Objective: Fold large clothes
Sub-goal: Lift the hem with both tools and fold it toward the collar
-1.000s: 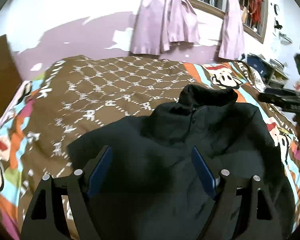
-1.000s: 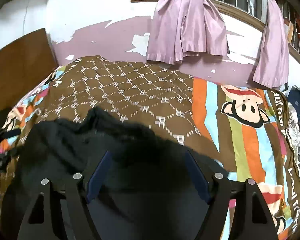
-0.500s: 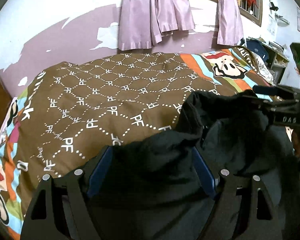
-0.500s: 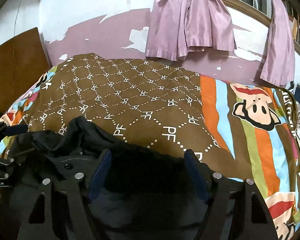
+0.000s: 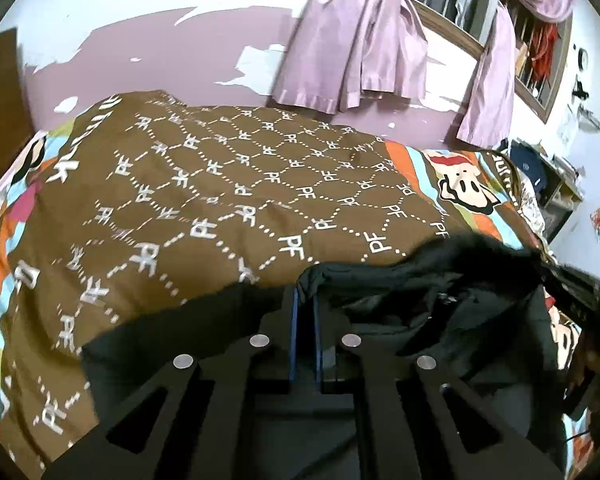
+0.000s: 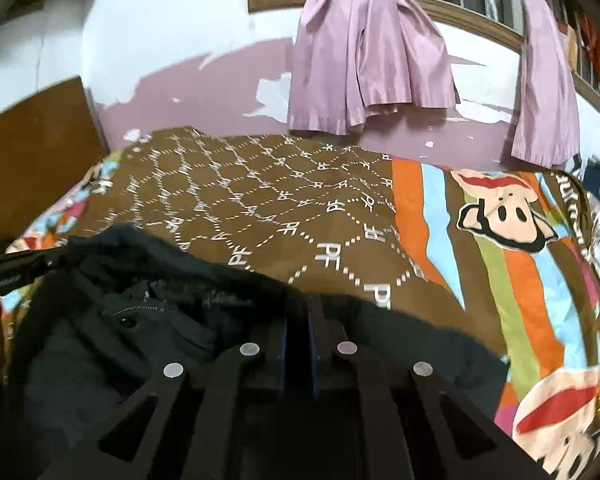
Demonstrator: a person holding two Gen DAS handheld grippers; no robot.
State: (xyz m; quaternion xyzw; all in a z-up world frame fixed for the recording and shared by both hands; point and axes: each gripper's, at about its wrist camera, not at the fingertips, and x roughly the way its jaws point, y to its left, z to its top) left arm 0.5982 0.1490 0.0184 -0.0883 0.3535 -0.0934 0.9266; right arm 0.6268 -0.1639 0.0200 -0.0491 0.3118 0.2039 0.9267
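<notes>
A black jacket (image 5: 440, 312) lies on the near side of the bed, its collar and zip toward the middle; it also shows in the right wrist view (image 6: 112, 332). My left gripper (image 5: 305, 300) is shut on the jacket's top edge at its left shoulder. My right gripper (image 6: 299, 312) is shut on the jacket's top edge at its right shoulder. The right gripper's body shows at the right edge of the left wrist view (image 5: 580, 284), and the left gripper's body at the left edge of the right wrist view (image 6: 16, 268).
The bed is covered by a brown patterned blanket (image 5: 220, 184) with coloured stripes and cartoon monkeys (image 6: 504, 216). Purple curtains (image 6: 368, 48) hang on the wall behind. A wooden headboard (image 6: 32, 148) stands at the left. Cluttered shelves (image 5: 552, 184) stand at the right.
Both grippers were open over the jacket a second ago. They have closed on its top edge, and the shoulders are now gathered and lifted.
</notes>
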